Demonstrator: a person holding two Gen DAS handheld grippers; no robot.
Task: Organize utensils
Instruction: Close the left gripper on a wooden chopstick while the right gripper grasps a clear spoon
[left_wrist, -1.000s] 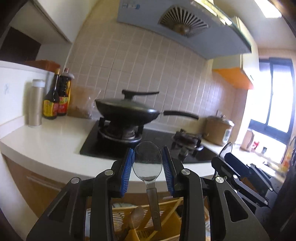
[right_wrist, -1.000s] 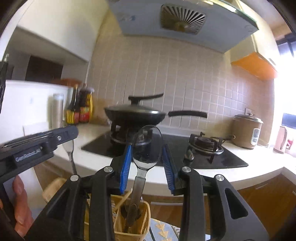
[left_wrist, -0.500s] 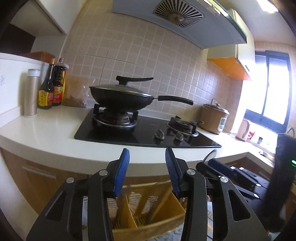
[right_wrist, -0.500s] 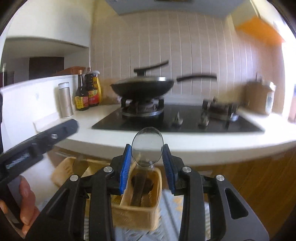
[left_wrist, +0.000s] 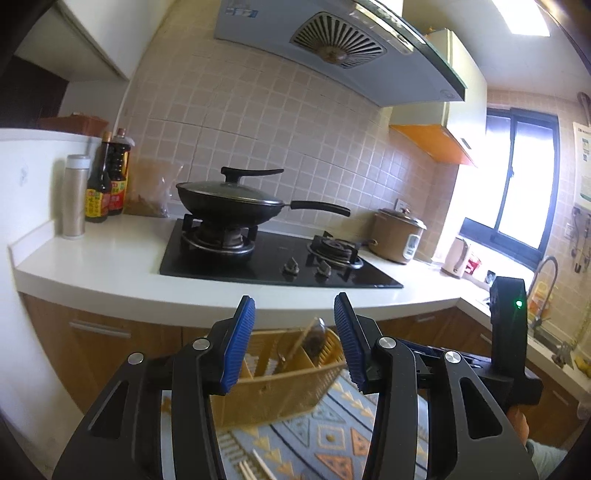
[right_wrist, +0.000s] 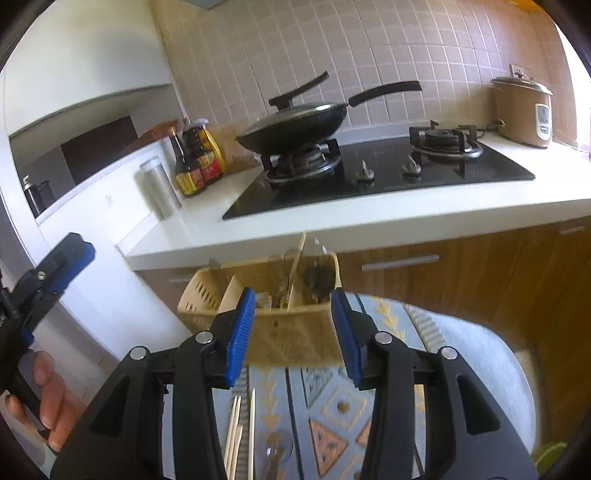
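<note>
A yellow utensil basket (right_wrist: 291, 336) with dividers stands on a patterned mat (right_wrist: 332, 406); spoons (right_wrist: 317, 273) and a chopstick stand in its right compartments. It also shows in the left wrist view (left_wrist: 280, 384). My right gripper (right_wrist: 291, 332) is open and empty, just in front of the basket. My left gripper (left_wrist: 293, 339) is open and empty, above and in front of the basket. Chopsticks (right_wrist: 236, 432) and a spoon (right_wrist: 277, 452) lie on the mat near me; the chopsticks also show in the left wrist view (left_wrist: 255, 467).
A white counter (left_wrist: 110, 258) runs behind the basket with a black hob (left_wrist: 273, 262), a lidded wok (left_wrist: 229, 205), sauce bottles (left_wrist: 107, 184), a steel flask (left_wrist: 74, 195) and a rice cooker (left_wrist: 399, 236). Wooden cabinets (right_wrist: 480, 266) stand below.
Both grippers held spoons a second ago. The left let go first, then the right; both are now open, and have drawn back from the basket.
</note>
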